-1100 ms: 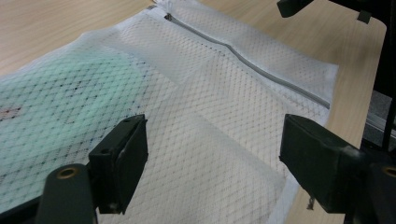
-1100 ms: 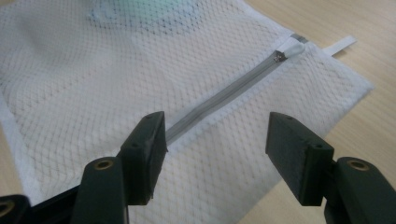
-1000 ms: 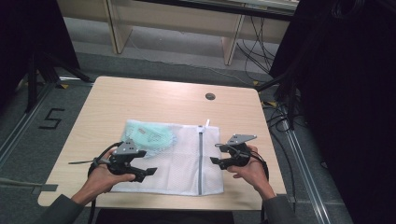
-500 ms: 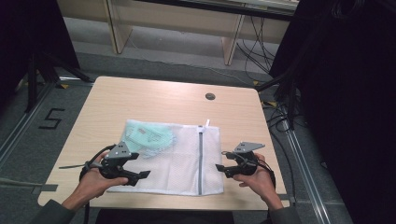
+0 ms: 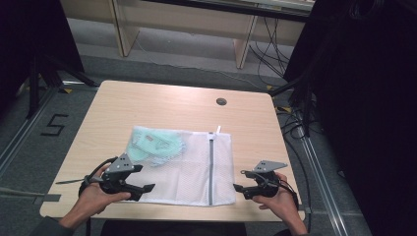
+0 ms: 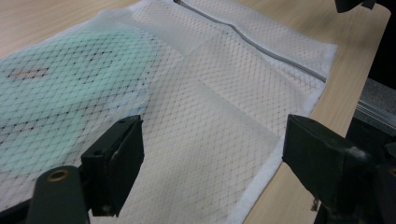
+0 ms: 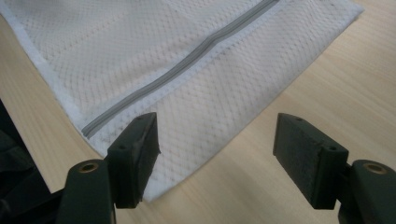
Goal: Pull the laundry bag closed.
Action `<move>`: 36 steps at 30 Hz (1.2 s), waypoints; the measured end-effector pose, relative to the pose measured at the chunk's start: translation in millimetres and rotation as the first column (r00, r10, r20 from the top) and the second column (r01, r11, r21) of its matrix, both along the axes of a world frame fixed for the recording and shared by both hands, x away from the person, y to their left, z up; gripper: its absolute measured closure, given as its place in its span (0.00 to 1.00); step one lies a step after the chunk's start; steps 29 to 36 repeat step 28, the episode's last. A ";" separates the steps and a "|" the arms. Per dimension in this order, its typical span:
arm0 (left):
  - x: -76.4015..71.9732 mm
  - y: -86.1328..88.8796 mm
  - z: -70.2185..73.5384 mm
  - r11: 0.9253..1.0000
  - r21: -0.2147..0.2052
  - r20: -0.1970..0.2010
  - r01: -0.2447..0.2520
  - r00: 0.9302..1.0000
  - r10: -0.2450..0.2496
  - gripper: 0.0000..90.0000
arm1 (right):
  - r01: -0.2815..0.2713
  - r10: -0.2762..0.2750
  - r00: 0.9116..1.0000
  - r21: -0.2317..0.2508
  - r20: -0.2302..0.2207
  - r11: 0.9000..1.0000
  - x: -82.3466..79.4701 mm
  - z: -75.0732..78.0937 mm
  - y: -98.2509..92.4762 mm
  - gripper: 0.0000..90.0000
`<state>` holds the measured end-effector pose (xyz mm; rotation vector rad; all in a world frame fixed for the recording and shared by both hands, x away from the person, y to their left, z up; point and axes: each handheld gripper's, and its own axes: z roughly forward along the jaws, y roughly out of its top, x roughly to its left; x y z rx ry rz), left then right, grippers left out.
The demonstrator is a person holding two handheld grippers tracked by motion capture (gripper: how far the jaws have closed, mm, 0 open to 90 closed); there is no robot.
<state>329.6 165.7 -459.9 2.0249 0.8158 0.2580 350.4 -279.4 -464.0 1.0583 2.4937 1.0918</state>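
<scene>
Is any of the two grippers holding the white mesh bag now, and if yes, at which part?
Nothing is held. The left gripper and the right gripper are both open; the mesh bag lies flat on the table, with no pad pressing on it.

We see a white mesh laundry bag (image 5: 192,167) lying flat in the lower middle of the frame, its grey zipper (image 5: 211,169) running up and down near its right edge, shut. A mint-green garment (image 5: 152,146) shows through its upper left part.

Wooden table (image 5: 162,105); mesh laundry bag (image 5: 189,167) flat on it.
</scene>
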 end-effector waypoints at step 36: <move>-9.0 3.1 -3.2 0.998 0.056 0.004 0.042 0.999 -0.042 0.23 | -0.004 0.002 0.999 -0.045 -0.044 0.999 -33.5 -5.7 -3.2 0.33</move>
